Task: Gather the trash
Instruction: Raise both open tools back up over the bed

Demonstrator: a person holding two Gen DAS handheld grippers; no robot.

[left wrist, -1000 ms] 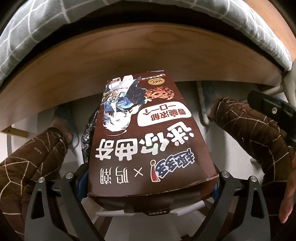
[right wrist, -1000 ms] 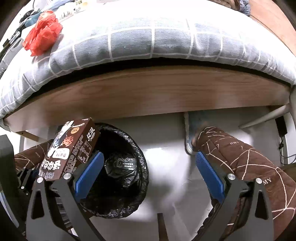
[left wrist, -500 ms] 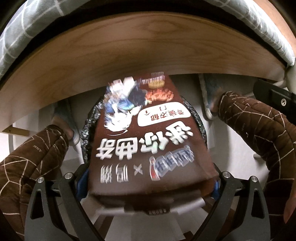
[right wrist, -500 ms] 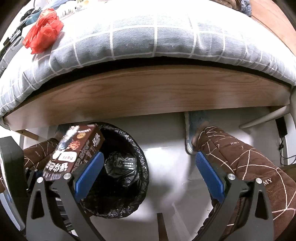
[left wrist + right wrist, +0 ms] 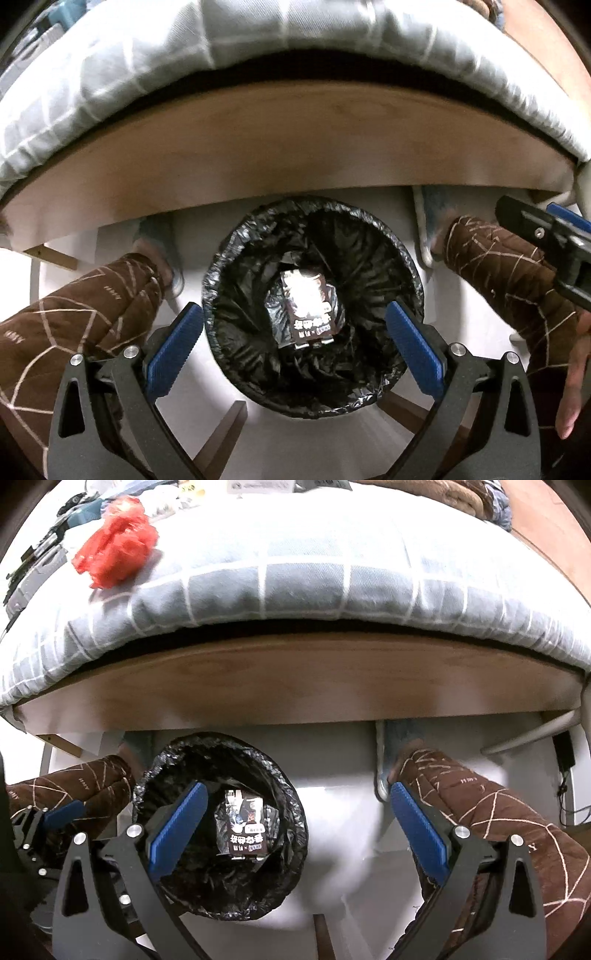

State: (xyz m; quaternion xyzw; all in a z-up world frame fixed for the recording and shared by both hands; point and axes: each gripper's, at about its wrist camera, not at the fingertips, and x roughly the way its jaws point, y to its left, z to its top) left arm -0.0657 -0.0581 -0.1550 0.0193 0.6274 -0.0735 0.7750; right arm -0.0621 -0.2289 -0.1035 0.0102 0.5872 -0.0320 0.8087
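Left gripper: jaws spread wide, nothing between the blue pads. It hangs directly above the bin, the black liner's mouth framed between the two fingers.

Brown snack box: lying at the bottom of the bin, printed face up, long axis running near-to-far. In the right wrist view the same box sits inside the liner, below and left of centre. This item counts as collected.

Right gripper: jaws also wide apart, empty. It hovers over bare floor just right of the bin, its left pad overlapping the bin rim in view.

Next candidate: red crumpled bag on the checked bedcover, far and to the left, well above and beyond the wooden bed rail. No clear long axis; it is a loose bunched lump, so approach angle matters little.

Judgement: the bag lies up and to the far left of both tools. My left gripper is on that side and looks the nearer of the two. The reach calls for lifting clear of the rail first, then going forward and left over the cover. Other clutter sits beyond the bag; too small to identify.
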